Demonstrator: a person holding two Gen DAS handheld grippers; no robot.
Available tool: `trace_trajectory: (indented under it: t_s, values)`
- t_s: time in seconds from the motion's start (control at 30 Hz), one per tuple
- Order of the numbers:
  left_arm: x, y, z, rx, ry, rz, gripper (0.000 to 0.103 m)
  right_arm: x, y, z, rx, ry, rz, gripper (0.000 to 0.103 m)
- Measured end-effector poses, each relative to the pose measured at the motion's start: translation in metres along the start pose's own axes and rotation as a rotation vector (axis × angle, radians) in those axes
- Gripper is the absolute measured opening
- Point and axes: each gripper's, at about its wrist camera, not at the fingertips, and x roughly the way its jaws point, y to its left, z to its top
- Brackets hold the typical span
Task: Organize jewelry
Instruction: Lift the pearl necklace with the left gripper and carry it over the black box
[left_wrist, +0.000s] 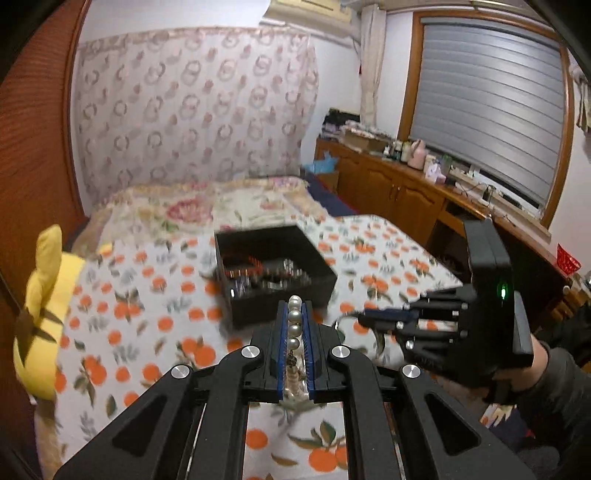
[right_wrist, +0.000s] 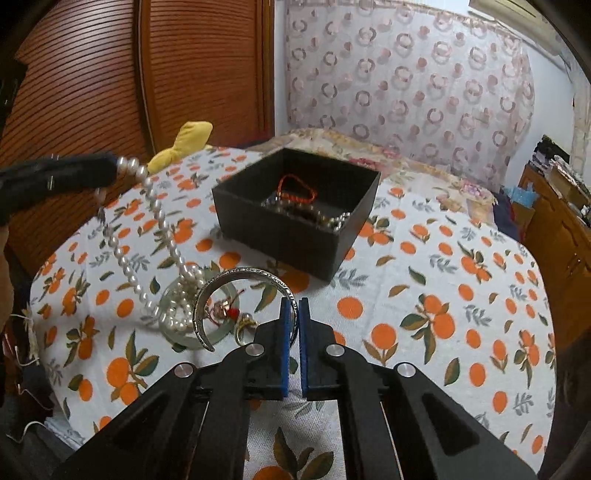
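Black box (right_wrist: 295, 221) holds bracelets (right_wrist: 306, 206) — orange cord (right_wrist: 295, 186) among them.

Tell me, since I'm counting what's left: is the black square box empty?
Not empty. The black square box already holds an orange cord bracelet and dark beaded bracelets.

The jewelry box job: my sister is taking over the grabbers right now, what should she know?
Left gripper: shut on the pearl necklace. Its top is lifted; the bottom loop still lies in the green bangle on the orange-print cloth.
Right gripper: shut on the silver cuff bracelet, which is in front of the black box.
Done: a red cord bracelet and some beaded pieces are already in the box.
Left: put the necklace and cuff in the box, then the green bangle and the small trinkets beside it.
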Motion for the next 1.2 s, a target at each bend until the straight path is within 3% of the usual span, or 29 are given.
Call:
trace_trajectory:
  t_s: [0.63,1.2]
  values:
    - [-0.019,0.003,0.086,0.029,-0.133,0.047,0.007,-0.021,-0.015,0.043,-0.001,-0.081,-0.012,0.005]
    - [-0.003,0.009,0.153,0.049,-0.183,0.082,0.007,0.018,-0.037,0.093,-0.001,-0.097,-0.011,0.005]
